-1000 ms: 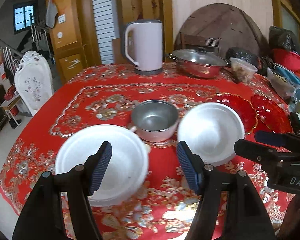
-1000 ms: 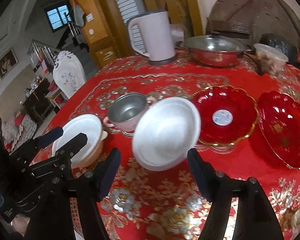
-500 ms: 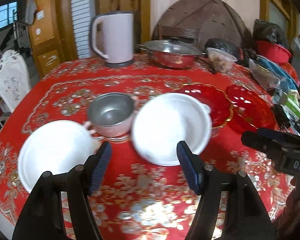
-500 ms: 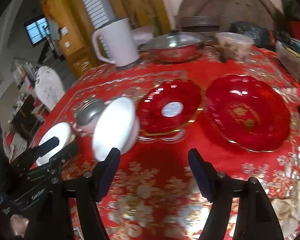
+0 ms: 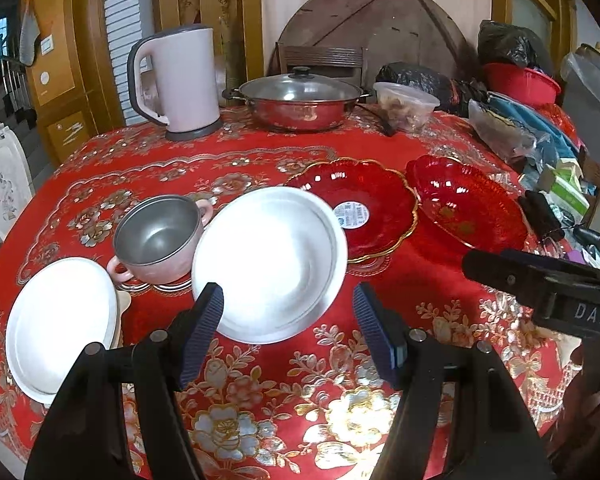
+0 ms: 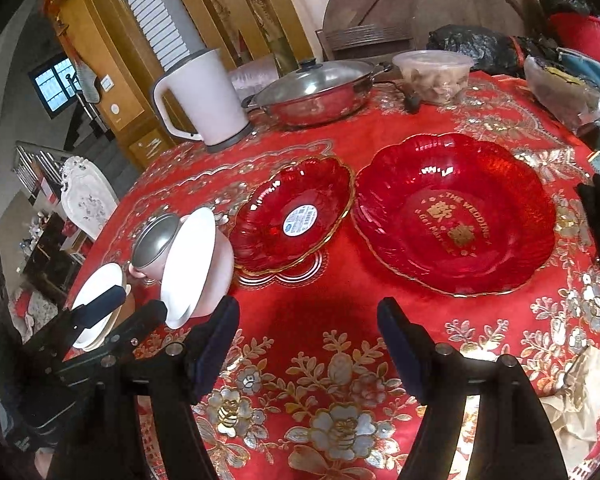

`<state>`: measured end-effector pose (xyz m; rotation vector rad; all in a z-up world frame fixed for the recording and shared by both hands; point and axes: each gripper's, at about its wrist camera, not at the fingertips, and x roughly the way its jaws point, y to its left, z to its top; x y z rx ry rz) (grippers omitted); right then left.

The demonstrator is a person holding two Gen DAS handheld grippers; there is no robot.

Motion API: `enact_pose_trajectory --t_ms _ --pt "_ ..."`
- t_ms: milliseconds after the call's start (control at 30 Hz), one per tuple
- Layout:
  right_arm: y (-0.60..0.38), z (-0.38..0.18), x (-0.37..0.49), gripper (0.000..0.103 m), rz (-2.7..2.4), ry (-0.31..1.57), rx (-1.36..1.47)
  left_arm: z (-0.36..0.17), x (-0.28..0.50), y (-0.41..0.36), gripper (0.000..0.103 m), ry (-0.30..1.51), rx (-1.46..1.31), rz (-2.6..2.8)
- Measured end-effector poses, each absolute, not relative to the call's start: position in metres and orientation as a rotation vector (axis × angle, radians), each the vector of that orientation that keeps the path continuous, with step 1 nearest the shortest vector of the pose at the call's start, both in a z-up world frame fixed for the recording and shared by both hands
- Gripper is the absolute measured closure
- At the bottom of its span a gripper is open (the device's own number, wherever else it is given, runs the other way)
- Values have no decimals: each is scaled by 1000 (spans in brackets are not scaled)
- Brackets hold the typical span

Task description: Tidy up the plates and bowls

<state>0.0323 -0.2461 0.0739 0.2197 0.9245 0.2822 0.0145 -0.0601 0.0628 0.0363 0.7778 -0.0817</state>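
Note:
On the red tablecloth stand a white bowl [image 5: 270, 260] [image 6: 194, 264], a pink two-handled cup with a steel inside [image 5: 158, 236] [image 6: 152, 246], and a second white bowl [image 5: 60, 324] [image 6: 98, 300] at the left. Right of them lie a gold-rimmed red plate [image 5: 364, 204] [image 6: 296, 212] and a larger red plate [image 5: 466, 204] [image 6: 456, 212]. My left gripper [image 5: 288, 320] is open, just in front of the middle white bowl. My right gripper [image 6: 308, 336] is open and holds nothing, in front of the red plates. The left gripper's fingers [image 6: 100, 308] show at the right view's left edge.
At the back of the table stand a pale kettle [image 5: 180, 84], a lidded steel pot [image 5: 300, 100] and a plastic tub of food [image 5: 406, 106]. Bags and boxes [image 5: 540, 136] crowd the right edge. A white carved chair [image 5: 0, 184] stands off the left side.
Both grippers have swung to the right: the left one from the left white bowl to the middle white bowl, the right one from that bowl to the red plates. Both stayed open.

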Motion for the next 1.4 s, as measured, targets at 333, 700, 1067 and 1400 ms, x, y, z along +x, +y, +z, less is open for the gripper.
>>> enact_pose_trajectory --t_ms 333,700,1067,1400 --pt "-212 70 50 30 363 942 220 50 18 -17 36 827 -37 -9" --pt "-176 65 77 30 431 973 227 41 20 3 35 894 -129 -31" --pt "-170 54 93 30 424 1003 233 37 15 0 35 947 -135 -142" --pt "-164 51 97 30 420 1009 228 31 26 13 35 971 -285 -109"
